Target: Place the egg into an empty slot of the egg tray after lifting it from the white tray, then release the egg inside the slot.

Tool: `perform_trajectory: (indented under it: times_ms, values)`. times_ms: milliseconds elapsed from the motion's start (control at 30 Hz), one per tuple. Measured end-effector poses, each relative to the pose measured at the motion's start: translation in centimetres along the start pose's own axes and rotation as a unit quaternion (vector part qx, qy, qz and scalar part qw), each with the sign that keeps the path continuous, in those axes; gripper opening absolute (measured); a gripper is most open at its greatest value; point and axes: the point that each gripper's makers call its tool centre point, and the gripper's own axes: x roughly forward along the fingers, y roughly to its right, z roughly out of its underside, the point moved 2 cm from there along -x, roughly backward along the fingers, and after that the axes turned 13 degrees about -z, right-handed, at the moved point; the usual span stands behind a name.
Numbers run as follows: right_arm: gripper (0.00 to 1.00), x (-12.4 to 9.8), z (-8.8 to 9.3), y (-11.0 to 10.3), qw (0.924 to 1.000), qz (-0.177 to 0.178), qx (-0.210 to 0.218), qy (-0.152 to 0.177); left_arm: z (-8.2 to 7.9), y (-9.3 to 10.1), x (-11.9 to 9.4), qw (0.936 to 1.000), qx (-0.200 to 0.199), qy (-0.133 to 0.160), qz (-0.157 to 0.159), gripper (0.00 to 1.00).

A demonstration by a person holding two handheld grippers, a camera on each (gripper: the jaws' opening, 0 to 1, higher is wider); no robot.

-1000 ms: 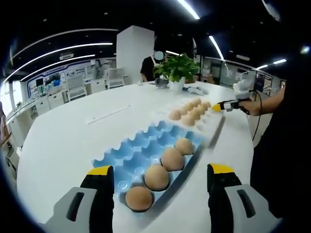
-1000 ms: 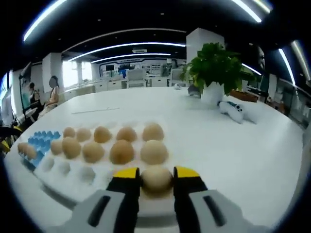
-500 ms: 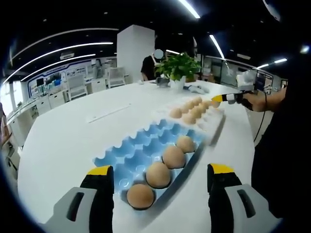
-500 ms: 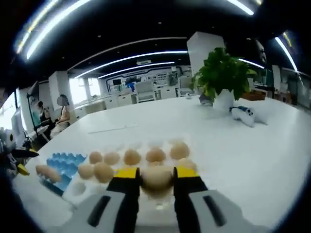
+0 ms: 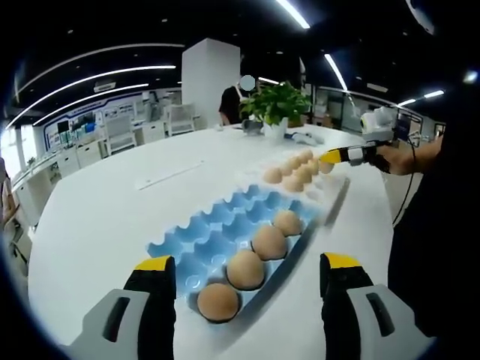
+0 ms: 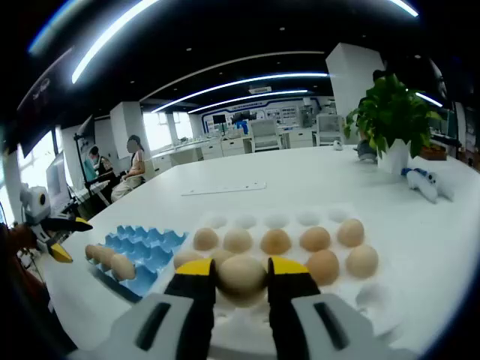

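Tan egg (image 6: pixel 241 274) sits pinched between the yellow tips of the right gripper (image 6: pixel 241 271).

The white tray (image 6: pixel 375 296) lies just past the right gripper's jaws, with more eggs in its cups. The blue egg tray (image 6: pixel 139 251) is off to the left of it, with eggs along one edge. In the left gripper view, the left gripper (image 5: pixel 247 271) stands wide apart and holds nothing. The blue egg tray (image 5: pixel 225 232) lies right between and beyond its jaws, with four eggs in the near row. All of it rests on a white table (image 5: pixel 105 210).
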Motion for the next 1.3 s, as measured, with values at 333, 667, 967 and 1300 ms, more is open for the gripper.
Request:
perform_trajectory:
  times_ms: [333,667,967,1300]
  values:
    - [0.26,2.8,0.7,-4.8,0.9965,-0.082,-0.003,-0.015,-0.1,0.1,0.0,1.0000,0.001,0.000,0.001,0.78]
    - [0.26,5.2,1.5,-9.3,0.9867,-0.155,-0.029,-0.040,0.0,0.0,-0.1,1.0000,0.000,-0.002,-0.002,0.78]
    - [0.26,7.2,2.3,-10.9,0.9795,-0.189,-0.043,-0.056,-0.2,0.0,-0.3,1.0000,0.000,0.001,-0.005,0.78]
    - [0.26,8.2,4.3,-11.6,0.9740,-0.205,-0.050,-0.083,-0.4,0.1,-0.3,1.0000,0.001,0.004,-0.001,0.78]
